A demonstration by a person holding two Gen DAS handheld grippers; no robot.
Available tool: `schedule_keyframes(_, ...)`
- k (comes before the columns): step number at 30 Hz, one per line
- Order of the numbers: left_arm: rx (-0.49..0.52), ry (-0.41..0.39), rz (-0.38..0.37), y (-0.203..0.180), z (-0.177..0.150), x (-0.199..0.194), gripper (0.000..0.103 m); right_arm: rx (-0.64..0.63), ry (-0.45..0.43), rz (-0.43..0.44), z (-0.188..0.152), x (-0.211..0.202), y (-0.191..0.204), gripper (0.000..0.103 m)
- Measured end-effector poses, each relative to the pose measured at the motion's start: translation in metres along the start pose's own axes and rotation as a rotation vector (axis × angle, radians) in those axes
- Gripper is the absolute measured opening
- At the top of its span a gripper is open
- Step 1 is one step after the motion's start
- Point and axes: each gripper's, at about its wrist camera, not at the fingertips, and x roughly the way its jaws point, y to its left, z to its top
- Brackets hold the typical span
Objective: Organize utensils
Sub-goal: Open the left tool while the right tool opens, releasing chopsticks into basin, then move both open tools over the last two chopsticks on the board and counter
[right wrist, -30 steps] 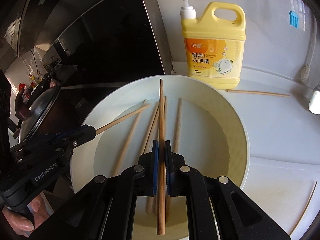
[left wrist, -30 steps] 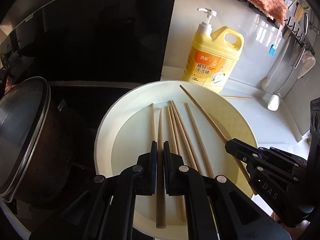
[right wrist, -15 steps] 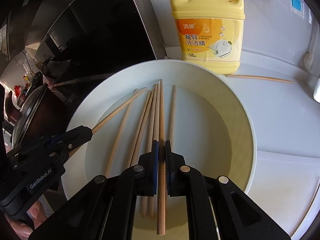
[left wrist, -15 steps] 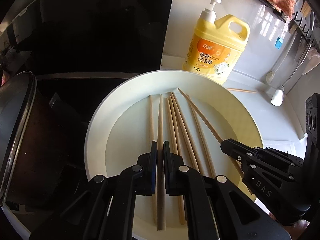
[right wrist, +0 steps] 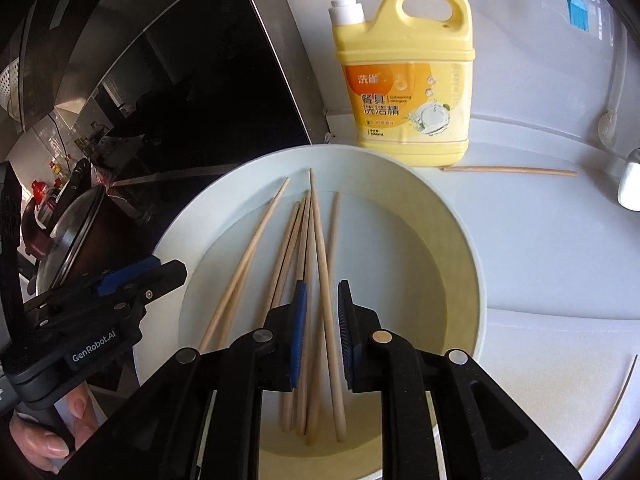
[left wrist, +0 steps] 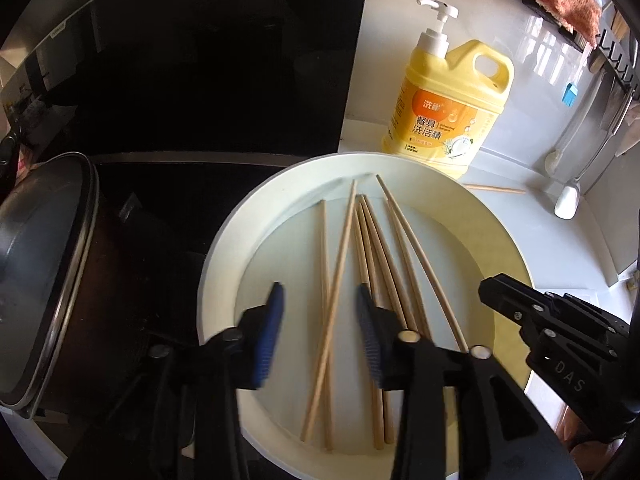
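**Left wrist view: both grippers let go over the plate**

Left gripper (left wrist: pixel 320 320) is spreading its fingers, one chopstick (left wrist: pixel 334 292) lying loose between them, untouched. Right gripper (right wrist: pixel 322 320) is parting too, its chopstick (right wrist: pixel 326 300) free in the narrow gap. Looks like a release, so each stick drops in with the bundle. Chopsticks (right wrist: pixel 300 264) are pale wood, slim and tapered, fanned lengthwise in the white plate (left wrist: pixel 224 264) on the tabletop (right wrist: pixel 560 248). One stray chopstick (right wrist: pixel 510 171) lies beside the yellow detergent bottle (right wrist: pixel 404 80).
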Motion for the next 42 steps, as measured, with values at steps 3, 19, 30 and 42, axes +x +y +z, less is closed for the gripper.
schedule_keyframes(3,0.003,-0.034,0.008,0.002,0.001,-0.010,0.061,0.008,-0.047,-0.013,0.000,-0.017,-0.004,0.026)
schedule_keyframes(19,0.033,-0.027,-0.040,-0.001,0.001,-0.027,0.087,0.075,-0.120,-0.091,-0.039,-0.069,-0.014,0.046)
schedule_keyframes(30,0.188,-0.018,-0.210,-0.052,-0.009,-0.037,0.088,0.231,-0.209,-0.244,-0.103,-0.125,-0.037,0.051)
schedule_keyframes(42,0.403,-0.079,-0.309,-0.140,-0.020,-0.073,0.088,0.378,-0.260,-0.337,-0.176,-0.199,-0.080,0.053)
